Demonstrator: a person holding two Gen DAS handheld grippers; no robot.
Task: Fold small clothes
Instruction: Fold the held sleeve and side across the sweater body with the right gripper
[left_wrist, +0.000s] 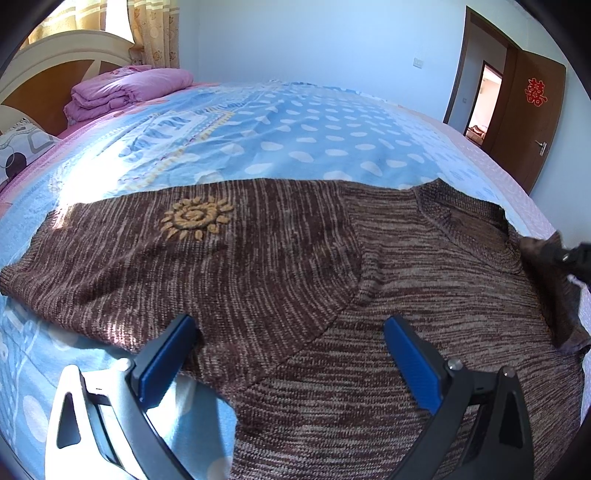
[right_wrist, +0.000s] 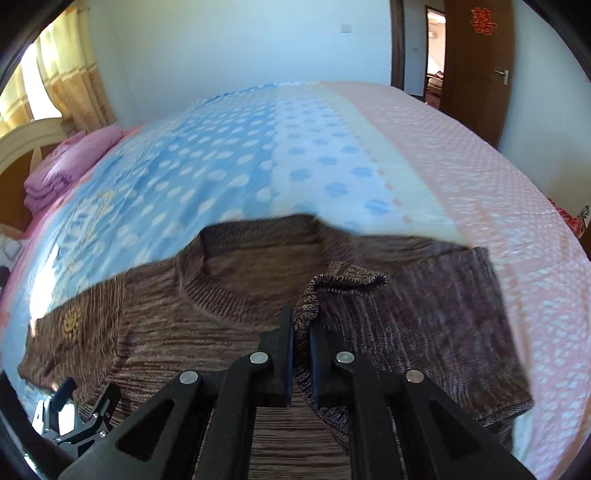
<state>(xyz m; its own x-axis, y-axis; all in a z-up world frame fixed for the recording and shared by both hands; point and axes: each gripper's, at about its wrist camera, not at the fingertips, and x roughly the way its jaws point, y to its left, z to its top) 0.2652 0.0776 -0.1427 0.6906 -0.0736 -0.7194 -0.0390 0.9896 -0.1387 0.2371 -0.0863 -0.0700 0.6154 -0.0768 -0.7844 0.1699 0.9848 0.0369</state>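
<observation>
Brown knit sweater (left_wrist: 288, 258), spread flat on the bed (left_wrist: 295, 129) across frame centre; its sleeve cuff (right_wrist: 343, 280) is pinched in the closed right gripper (right_wrist: 301, 332), best carried low and straight across the chest, while the left gripper (left_wrist: 291, 332) is held open above the hem

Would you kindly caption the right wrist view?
Right claw shut on brown sweater's sleeve cuff, lifted above bed.

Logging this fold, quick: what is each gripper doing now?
Left gripper: open, above the sweater, holding nothing.
Right gripper: shut on the sleeve.
</observation>
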